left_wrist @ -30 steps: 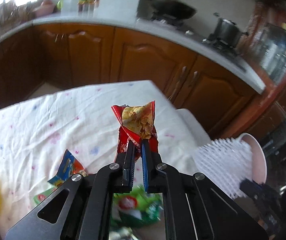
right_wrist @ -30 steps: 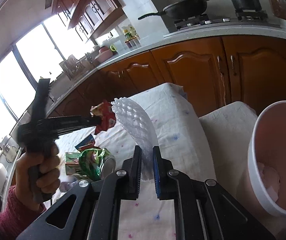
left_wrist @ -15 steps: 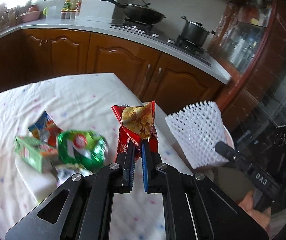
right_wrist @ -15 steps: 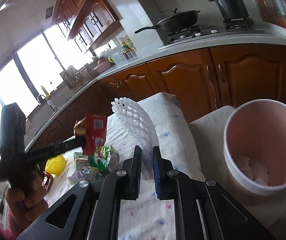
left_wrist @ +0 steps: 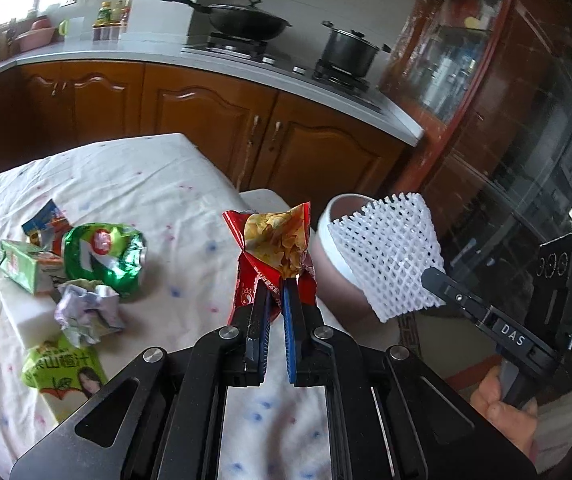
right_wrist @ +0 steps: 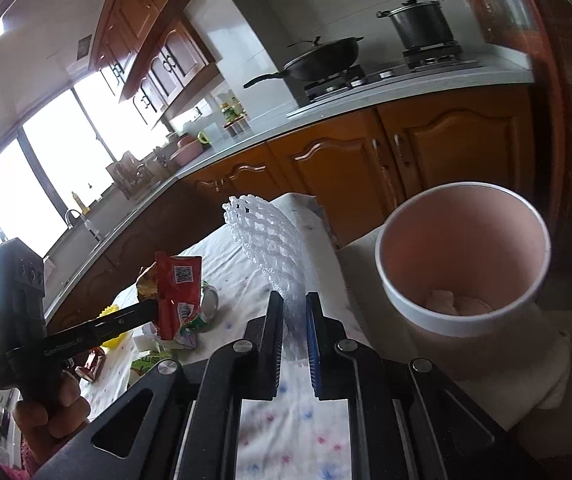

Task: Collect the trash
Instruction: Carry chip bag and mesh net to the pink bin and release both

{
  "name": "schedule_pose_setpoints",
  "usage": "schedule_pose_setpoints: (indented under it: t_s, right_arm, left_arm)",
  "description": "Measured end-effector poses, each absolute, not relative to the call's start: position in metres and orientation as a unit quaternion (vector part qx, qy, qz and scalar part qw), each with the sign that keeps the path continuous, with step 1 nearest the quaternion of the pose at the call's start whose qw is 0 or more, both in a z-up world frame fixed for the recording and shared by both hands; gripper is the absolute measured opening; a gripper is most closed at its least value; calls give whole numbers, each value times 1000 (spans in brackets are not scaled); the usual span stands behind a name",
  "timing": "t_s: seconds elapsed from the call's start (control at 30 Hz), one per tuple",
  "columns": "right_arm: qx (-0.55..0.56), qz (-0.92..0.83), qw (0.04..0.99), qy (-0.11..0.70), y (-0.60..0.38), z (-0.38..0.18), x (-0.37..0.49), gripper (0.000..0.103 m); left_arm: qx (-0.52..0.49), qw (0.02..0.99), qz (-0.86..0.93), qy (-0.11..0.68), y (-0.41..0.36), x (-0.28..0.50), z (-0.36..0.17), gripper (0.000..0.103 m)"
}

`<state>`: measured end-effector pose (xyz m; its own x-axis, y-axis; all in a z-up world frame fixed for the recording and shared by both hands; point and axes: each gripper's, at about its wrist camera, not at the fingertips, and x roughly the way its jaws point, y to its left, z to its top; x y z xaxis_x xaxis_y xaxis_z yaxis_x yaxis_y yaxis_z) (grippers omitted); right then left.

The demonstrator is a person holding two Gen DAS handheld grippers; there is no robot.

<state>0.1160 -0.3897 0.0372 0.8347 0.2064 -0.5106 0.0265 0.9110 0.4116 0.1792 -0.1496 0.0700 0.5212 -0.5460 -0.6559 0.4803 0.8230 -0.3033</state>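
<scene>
Your left tongs (left_wrist: 275, 292) hold the red snack bag (left_wrist: 275, 248) tight, and your right tongs (right_wrist: 294, 308) pinch the white foam net (right_wrist: 269, 240). Since a second ago both have come nearer to the pink bin (right_wrist: 462, 256), now at two o'clock past the net. I judge dropping comes next. At nine o'clock, more wrappers (left_wrist: 101, 256) wait on the tabletop (left_wrist: 133, 176).
</scene>
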Motion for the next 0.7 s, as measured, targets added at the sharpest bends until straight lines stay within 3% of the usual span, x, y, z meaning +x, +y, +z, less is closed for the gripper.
schedule_pose_setpoints:
  t_s: [0.7]
  right_arm:
    - [228, -25, 939, 256, -454, 41, 93, 11]
  left_arm:
    - [-9, 847, -369, 381, -243, 187, 80, 5]
